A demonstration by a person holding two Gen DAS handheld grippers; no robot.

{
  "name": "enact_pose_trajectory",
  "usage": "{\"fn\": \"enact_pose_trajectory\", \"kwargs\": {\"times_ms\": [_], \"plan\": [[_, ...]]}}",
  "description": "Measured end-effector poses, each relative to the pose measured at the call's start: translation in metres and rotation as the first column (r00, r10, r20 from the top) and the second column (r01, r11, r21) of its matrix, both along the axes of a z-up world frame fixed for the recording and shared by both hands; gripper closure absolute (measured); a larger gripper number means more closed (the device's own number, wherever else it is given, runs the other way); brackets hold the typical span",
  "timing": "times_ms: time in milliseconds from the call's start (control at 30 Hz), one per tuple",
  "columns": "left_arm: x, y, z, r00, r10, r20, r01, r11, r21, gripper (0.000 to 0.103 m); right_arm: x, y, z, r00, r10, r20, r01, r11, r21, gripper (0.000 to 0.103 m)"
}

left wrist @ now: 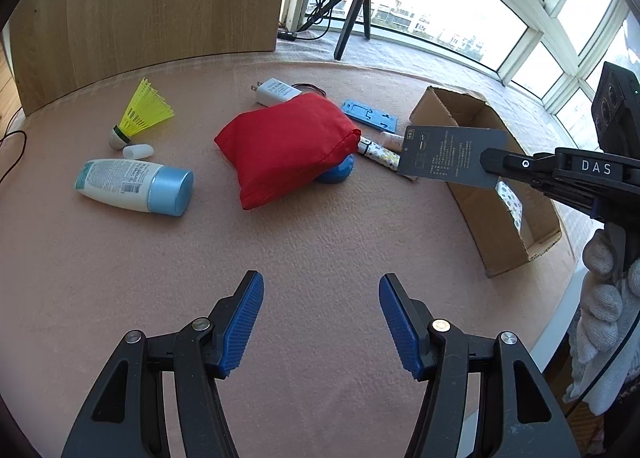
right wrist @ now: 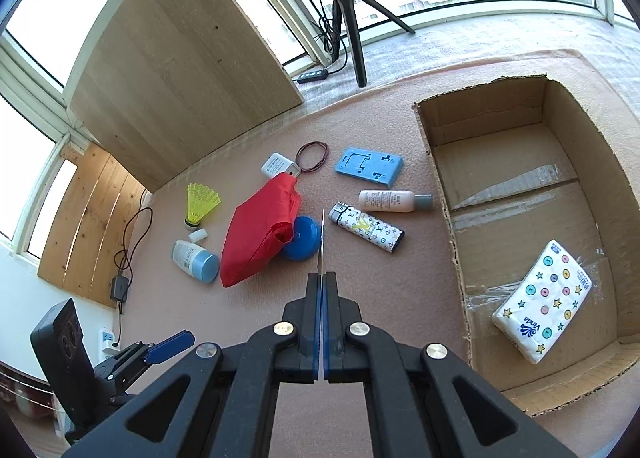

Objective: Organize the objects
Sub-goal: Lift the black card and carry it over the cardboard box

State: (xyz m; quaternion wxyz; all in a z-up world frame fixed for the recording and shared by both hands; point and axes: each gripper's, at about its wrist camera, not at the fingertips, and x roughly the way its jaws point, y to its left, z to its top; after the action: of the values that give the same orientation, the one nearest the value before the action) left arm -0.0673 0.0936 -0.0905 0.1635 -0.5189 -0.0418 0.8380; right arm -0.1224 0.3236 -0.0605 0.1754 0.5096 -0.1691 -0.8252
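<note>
Card held over the clutter, box waiting on the right

Left gripper (left wrist: 320, 322) idles, jaws apart; right gripper (right wrist: 322, 286) clamps the dark card (left wrist: 452, 156) edge-on; carry it level right, over the cardboard box (right wrist: 516, 174), release low beside the tissue pack (right wrist: 544, 300).

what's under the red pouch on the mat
A blue round disc pokes out from beneath the red pouch; its covered part is hidden. A white charger sits behind it.

Dark grey card (left wrist: 452, 154) pinched edge-on above open cardboard box (right wrist: 496, 114).
</note>
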Motion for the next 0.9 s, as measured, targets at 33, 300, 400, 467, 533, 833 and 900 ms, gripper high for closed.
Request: {"fn": "enact_pose_trajectory", "kwargs": {"times_ms": [33,300,400,467,533,833,900], "plan": [[0.000,0.002,0.001,1.000,-0.003,0.000,0.003,1.000,0.002,0.039,-0.001,0.006,0.003,1.000,-0.013,-0.009,0.013,1.000,0.004,0.102],[-0.002,0.014,-0.002,1.000,-0.020,0.008,0.020,1.000,0.005,0.039,-0.009,0.060,0.016,0.990,-0.135,-0.036,0.134,0.991,-0.013,0.102],[-0.002,0.018,-0.003,1.000,-0.025,0.011,0.025,1.000,0.007,0.039,-0.011,0.078,0.016,0.984,-0.177,-0.035,0.177,0.984,-0.015,0.102],[-0.003,0.020,-0.005,0.999,-0.029,0.014,0.029,1.000,0.008,0.039,-0.012,0.088,0.014,0.979,-0.200,-0.033,0.199,0.980,-0.011,0.102],[-0.003,0.022,-0.005,0.999,-0.032,0.014,0.032,0.999,0.011,0.039,-0.014,0.096,0.012,0.976,-0.217,-0.031,0.217,0.976,-0.006,0.102],[-0.005,0.029,-0.006,0.999,-0.045,0.017,0.045,0.999,0.011,0.039,-0.014,0.118,0.004,0.962,-0.272,-0.014,0.272,0.962,-0.015,0.102],[-0.005,0.029,-0.006,0.999,-0.046,0.018,0.046,0.999,0.010,0.039,-0.014,0.121,0.003,0.959,-0.281,-0.013,0.281,0.960,-0.010,0.102]]}}
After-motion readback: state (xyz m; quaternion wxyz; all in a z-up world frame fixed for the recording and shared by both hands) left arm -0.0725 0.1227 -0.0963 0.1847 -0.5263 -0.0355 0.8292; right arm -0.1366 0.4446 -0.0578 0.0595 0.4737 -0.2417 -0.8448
